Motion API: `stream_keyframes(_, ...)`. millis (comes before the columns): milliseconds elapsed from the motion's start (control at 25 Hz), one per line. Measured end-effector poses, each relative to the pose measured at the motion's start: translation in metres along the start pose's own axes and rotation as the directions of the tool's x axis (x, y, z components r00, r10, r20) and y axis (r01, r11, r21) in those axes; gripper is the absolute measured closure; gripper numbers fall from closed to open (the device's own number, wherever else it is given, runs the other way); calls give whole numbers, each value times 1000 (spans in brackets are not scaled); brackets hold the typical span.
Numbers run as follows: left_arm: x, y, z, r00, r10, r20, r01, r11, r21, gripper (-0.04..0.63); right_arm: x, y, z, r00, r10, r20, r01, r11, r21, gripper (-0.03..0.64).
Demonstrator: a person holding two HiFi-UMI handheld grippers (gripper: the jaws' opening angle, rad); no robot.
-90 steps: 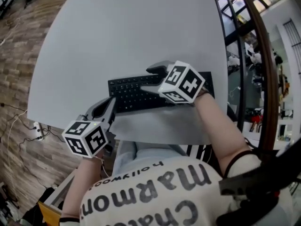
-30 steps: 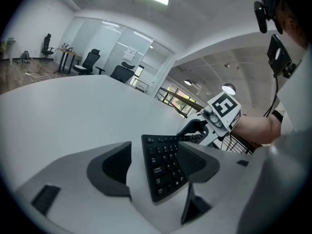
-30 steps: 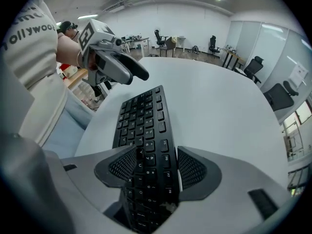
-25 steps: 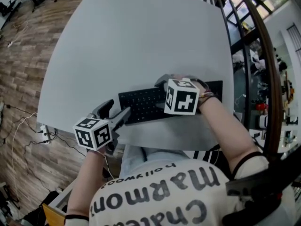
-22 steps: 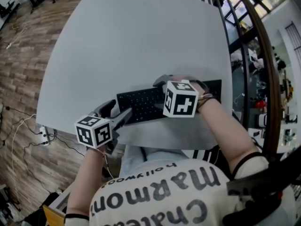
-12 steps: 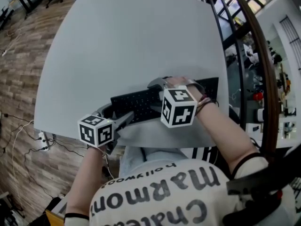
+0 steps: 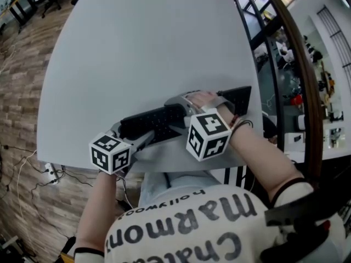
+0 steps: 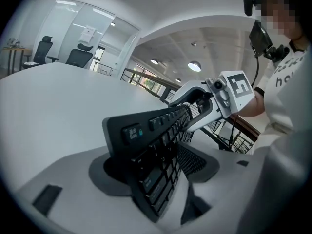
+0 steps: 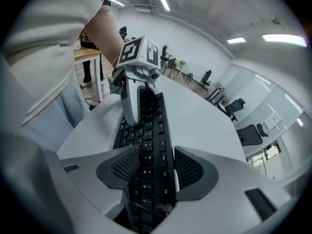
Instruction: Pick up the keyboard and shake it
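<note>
As both sets of jaws have just been closing in, the keyboard is now caught at two places. The left gripper has its end and the right gripper is pinching across its middle, from the front edge to the back. In the right gripper view the ribbed pads sit hard against both long sides. In the left gripper view one pad presses the keyboard's back, but the other pad's contact is harder to read, though it looks clamped too.

A second ago the keyboard lay flat and square near the table's front edge with the left jaws only lined up at its corner. Now it sits skewed and tipped up on a slant, keys facing the person, so the lift is under way. That puts the pick-up nearly done, and the shaking is what's left.

The table is a plain pale grey slab with nothing else on it. Around it runs wood-plank floor, with a cable and power strip below the near corner. A dark railing curves past on the right. Office chairs stand by glass partitions, and round ceiling lights glow overhead.
</note>
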State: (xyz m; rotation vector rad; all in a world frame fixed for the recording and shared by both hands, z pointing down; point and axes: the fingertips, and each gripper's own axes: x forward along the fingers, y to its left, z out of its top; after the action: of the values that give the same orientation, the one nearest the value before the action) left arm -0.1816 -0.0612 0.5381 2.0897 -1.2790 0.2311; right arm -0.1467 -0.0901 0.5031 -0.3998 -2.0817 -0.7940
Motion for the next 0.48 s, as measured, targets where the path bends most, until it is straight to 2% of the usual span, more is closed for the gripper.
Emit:
stream_keyframes(120,1,-1,5,999,-41,22,42,999,-35,329,-2,-1,0,999,-33,10,33,999,-7,373)
stream_keyframes(200,-1,-3,10,994,-90,60,96,991,-94,359,-4,-1,0,998,-56,17,56,998,-11,373)
stream_keyframes(280,-3,-5,12,987,-136,87,146,982,-121,390,-5,0,1,997,-75,24,75,997,-15,373)
stream_keyframes(360,-3,-7,12,982,-173,80,181,977,-112,408,-5,0,1,996,-82,27,83,996,-21,374)
stream_keyframes(480,1,-15,12,972,-232,28,234,964,-127,441,-5,-1,-1,997,-77,25,78,996,-38,374)
